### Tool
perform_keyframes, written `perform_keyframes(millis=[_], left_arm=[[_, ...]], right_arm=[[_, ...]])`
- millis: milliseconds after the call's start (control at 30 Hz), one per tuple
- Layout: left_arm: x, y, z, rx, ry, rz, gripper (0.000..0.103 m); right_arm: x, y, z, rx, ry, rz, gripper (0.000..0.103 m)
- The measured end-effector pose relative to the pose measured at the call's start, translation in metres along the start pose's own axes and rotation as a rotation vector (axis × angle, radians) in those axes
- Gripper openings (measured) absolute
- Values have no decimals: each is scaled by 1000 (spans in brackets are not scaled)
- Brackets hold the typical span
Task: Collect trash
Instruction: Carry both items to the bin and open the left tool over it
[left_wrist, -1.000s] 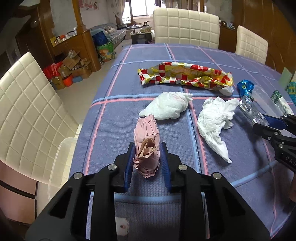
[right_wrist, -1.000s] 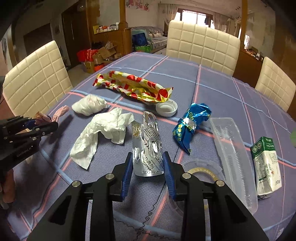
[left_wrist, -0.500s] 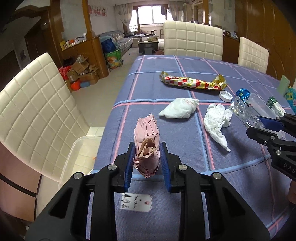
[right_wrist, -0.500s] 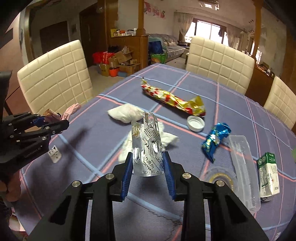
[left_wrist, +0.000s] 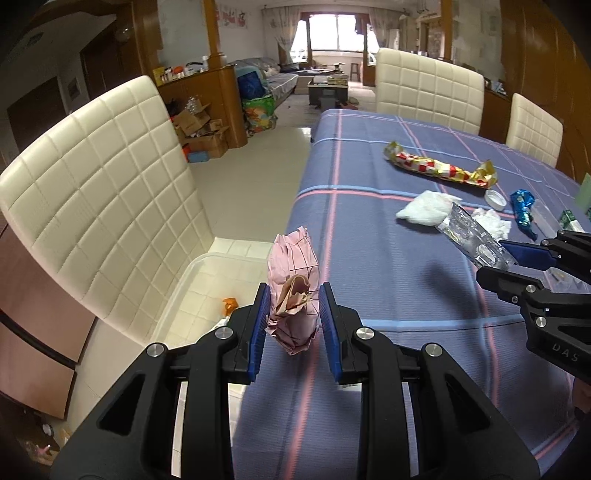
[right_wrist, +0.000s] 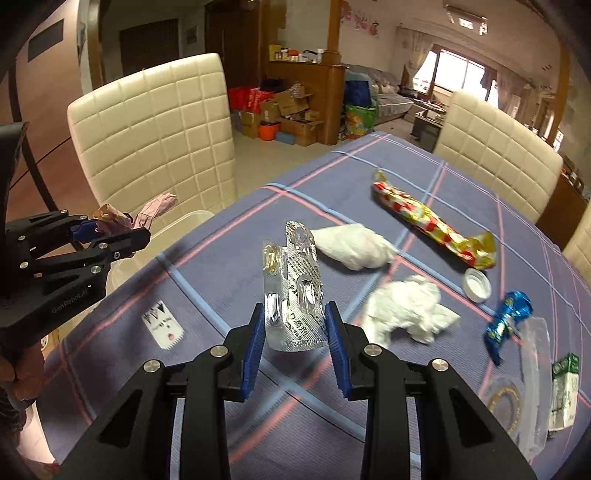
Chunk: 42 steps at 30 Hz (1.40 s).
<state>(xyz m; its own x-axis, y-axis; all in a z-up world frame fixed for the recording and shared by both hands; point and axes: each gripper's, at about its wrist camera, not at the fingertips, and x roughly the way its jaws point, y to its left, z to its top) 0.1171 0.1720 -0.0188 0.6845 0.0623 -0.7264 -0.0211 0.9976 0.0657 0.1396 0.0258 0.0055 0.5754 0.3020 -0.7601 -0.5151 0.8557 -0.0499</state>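
Note:
My left gripper (left_wrist: 293, 325) is shut on a crumpled pink paper wad (left_wrist: 293, 280), held at the table's left edge beside a clear plastic bin (left_wrist: 192, 291) on the floor. The right wrist view shows that left gripper (right_wrist: 122, 229) with the pink wad (right_wrist: 155, 208) at the far left. My right gripper (right_wrist: 295, 332) is shut on a silver blister pack (right_wrist: 293, 291), held above the blue checked tablecloth (right_wrist: 229, 258). From the left wrist camera, the right gripper (left_wrist: 517, 264) and its blister pack (left_wrist: 472, 240) enter from the right.
On the cloth lie two white tissues (right_wrist: 351, 245) (right_wrist: 406, 312), a red-and-yellow wrapper (right_wrist: 428, 218), a white cap (right_wrist: 477, 284), a blue foil wrapper (right_wrist: 508, 317), a clear tray (right_wrist: 533, 369), a tape roll (right_wrist: 506, 402), a green carton (right_wrist: 563, 391) and a small label (right_wrist: 162, 325). Cream chairs (left_wrist: 103, 192) surround the table.
Both grippers have carried their loads leftward toward the table's left edge. The clear bin on the floor has come into view under the left gripper. Grips are unchanged.

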Motion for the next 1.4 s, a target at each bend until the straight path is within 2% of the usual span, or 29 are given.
perform_keyframes(millis=[533, 1033, 1067, 1100, 1167, 1300, 1400], left_arm=[[7, 69, -20, -86, 26, 74, 28], [25, 110, -27, -160, 49, 98, 30], [26, 112, -27, -165, 53, 96, 36], [28, 115, -28, -178, 61, 90, 57], [27, 117, -29, -188, 46, 89, 81], [22, 118, -30, -163, 8, 109, 81], [24, 123, -32, -171, 14, 112, 81]], right_arm=[[46, 76, 45, -134, 23, 84, 32], [67, 111, 65, -197, 36, 90, 33], [68, 112, 65, -198, 39, 91, 33], [70, 113, 65, -198, 42, 89, 33], [73, 114, 65, -198, 50, 89, 33], [78, 118, 66, -203, 60, 91, 33], [83, 122, 67, -206, 67, 95, 34]])
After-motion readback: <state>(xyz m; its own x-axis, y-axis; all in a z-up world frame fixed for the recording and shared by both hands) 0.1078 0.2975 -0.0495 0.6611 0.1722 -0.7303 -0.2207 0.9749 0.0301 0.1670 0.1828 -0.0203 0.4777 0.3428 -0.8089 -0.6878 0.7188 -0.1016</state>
